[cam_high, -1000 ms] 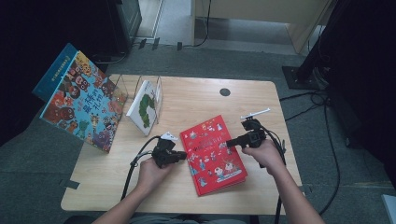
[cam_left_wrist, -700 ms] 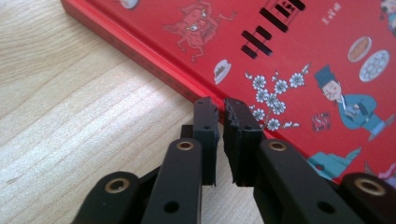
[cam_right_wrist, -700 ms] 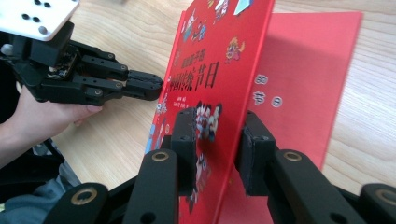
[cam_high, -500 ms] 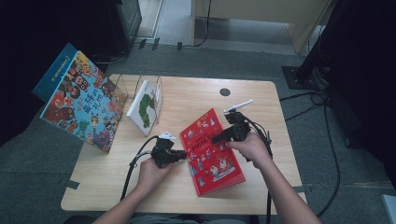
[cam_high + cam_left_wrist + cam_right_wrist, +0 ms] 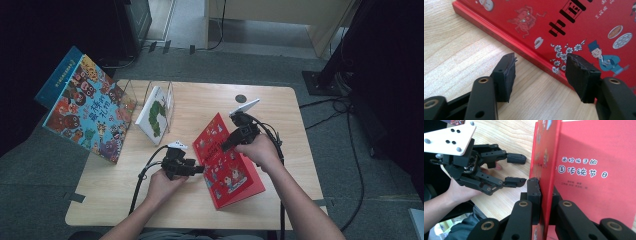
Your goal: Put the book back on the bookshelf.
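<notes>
— We see a red book (image 5: 227, 162) with small cartoon people, white flowers and black letters on its cover. What colour are the grippers?

— We see both are black. The table (image 5: 200, 105) is light wood with thin lines. The big book (image 5: 85, 112) has bright, colourful monsters and a blue edge.

Book (image 5: 227, 162) lies on the tabletop (image 5: 200, 107), its front cover (image 5: 547, 170) lifted and pinched between the right gripper (image 5: 226, 147) jaws. Left gripper (image 5: 199, 169) jaws sit just off the book's near edge (image 5: 524, 50), nothing between them; they've just been opening, tabletop beneath. Beyond and left of the left jaws: a wire rack (image 5: 160, 100) holding a small book (image 5: 155, 112). Further left, a large book (image 5: 85, 107) leans at the tabletop's edge.
</notes>
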Tool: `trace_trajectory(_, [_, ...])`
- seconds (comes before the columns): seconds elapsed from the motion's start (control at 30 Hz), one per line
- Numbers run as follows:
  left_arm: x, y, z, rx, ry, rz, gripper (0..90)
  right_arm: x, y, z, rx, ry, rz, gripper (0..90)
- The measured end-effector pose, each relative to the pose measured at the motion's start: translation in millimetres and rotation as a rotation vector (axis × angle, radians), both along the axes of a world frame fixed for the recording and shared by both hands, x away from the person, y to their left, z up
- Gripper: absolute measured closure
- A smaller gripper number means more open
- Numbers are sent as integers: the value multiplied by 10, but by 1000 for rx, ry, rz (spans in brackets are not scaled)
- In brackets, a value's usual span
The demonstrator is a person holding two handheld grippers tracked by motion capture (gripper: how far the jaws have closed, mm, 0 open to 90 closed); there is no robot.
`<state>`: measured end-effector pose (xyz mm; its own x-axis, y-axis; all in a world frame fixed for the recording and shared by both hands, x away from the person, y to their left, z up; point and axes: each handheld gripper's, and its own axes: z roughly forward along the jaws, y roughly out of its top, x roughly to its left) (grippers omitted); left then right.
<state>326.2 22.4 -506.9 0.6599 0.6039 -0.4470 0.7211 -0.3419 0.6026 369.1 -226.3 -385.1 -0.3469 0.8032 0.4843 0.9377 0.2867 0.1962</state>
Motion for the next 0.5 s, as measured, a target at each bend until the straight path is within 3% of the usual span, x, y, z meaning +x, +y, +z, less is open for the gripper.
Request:
trace_trajectory(0.27, [9,46,29,-15,1,9,378,31,87,178,-88,-17,53,880])
trace_trajectory(0.5, [52,91,87,-29,-15,27,365,26,17,431,-58,-59,63,880])
